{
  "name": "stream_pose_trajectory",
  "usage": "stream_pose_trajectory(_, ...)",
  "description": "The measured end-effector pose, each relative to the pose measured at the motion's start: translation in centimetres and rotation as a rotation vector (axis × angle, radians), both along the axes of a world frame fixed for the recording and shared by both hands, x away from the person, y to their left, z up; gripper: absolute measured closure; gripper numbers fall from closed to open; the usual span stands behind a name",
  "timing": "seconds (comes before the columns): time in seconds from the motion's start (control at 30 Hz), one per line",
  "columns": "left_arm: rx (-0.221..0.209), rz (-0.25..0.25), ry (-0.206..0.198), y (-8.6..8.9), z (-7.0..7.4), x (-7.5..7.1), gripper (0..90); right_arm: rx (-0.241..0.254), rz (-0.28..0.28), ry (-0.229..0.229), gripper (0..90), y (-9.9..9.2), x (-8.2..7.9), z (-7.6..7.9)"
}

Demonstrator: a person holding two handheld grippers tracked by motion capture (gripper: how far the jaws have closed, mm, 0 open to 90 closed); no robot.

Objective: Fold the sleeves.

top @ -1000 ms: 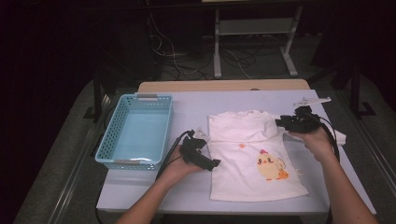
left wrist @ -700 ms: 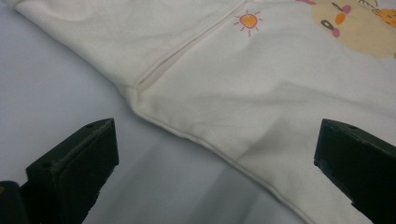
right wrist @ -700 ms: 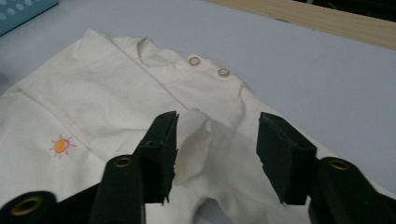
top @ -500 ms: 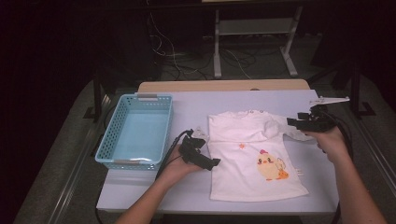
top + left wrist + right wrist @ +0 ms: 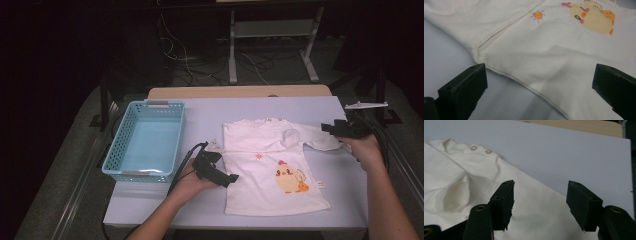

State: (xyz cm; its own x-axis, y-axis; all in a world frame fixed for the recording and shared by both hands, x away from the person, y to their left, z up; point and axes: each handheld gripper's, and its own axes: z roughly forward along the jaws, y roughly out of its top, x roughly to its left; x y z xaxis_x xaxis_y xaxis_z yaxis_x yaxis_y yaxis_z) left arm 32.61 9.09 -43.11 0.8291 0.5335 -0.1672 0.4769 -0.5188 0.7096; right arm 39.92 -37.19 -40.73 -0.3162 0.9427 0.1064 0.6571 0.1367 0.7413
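A white child's shirt (image 5: 260,170) with a yellow chick print lies flat on the pale table (image 5: 210,115), one sleeve (image 5: 320,141) spread out to the right. My right gripper (image 5: 326,128) hovers at that sleeve's end. Its jaws have just been opening, and in the right gripper view (image 5: 540,191) they stand apart over the sleeve cloth (image 5: 534,202) with nothing between them. My left gripper (image 5: 231,178) rests at the shirt's left side edge, open. In the left gripper view (image 5: 539,77) its wide jaws frame the side seam (image 5: 506,75) and the chick print (image 5: 591,18).
A light blue plastic basket (image 5: 150,137) stands at the table's left, beside the left hand. A wooden strip (image 5: 240,92) runs along the table's far edge. Behind it on the dark floor are a metal stand (image 5: 270,30) and cables.
My right hand has moved right, drawing the sleeve out straight, and its jaws have opened off the cloth. The left hand has stayed put.
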Motion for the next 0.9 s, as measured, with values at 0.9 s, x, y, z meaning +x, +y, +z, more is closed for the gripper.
stream_pose_trajectory(0.9,0.036,-0.007,0.012,0.0,-0.2,0.4,0.0,-0.051,-0.103,0.145,44.3,-1.7,-0.5,-3.6)
